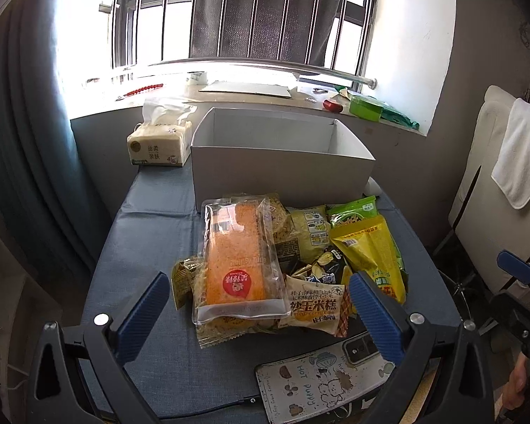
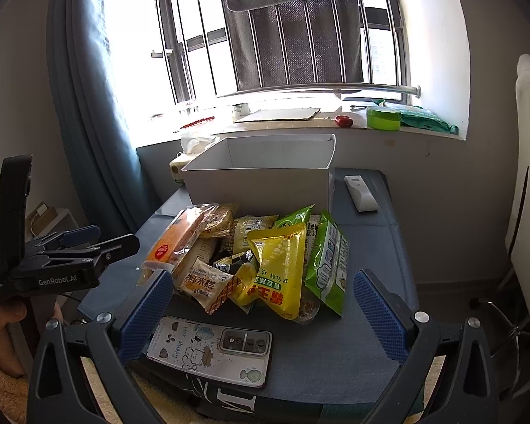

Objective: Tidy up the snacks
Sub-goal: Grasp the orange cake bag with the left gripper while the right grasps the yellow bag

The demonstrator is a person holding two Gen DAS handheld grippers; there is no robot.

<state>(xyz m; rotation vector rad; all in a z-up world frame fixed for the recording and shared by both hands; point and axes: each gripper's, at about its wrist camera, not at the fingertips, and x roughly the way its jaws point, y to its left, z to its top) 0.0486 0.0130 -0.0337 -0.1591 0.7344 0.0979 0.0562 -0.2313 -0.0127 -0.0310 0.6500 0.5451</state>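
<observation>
The blue-covered table (image 2: 367,335) ends just behind the white box (image 1: 279,169), where a grey wall rises to the windowsill (image 2: 300,122); on the table's left side a strip of bare cloth runs from the near edge up to the tissue pack (image 1: 159,145), and on its right a white remote (image 2: 360,192) lies beside the box near that edge. The near edge is taken up by a phone (image 2: 212,349) lying face down, its case printed with cartoon dogs and the words "HOT PUPPY". The box is open at the top and no contents can be seen in the part of its inside that shows. The snacks are heaped in the middle of the table, just in front of the box and touching its front wall: a clear-wrapped orange cake (image 1: 238,261) with a round red sticker lies on top at the left, a small cream packet (image 1: 314,304) reads "Fried Corn Cake" under Chinese characters, a yellow pouch (image 2: 281,268) and a green bag (image 2: 327,265) lean at the right. The left gripper (image 1: 259,312) hovers over the near side of the heap, its blue-padded jaws spread wide and holding nothing; its body reads "GenRobot.AI" in the right wrist view. The right gripper (image 2: 263,312) hovers likewise, jaws wide apart and bare, above the phone.
</observation>
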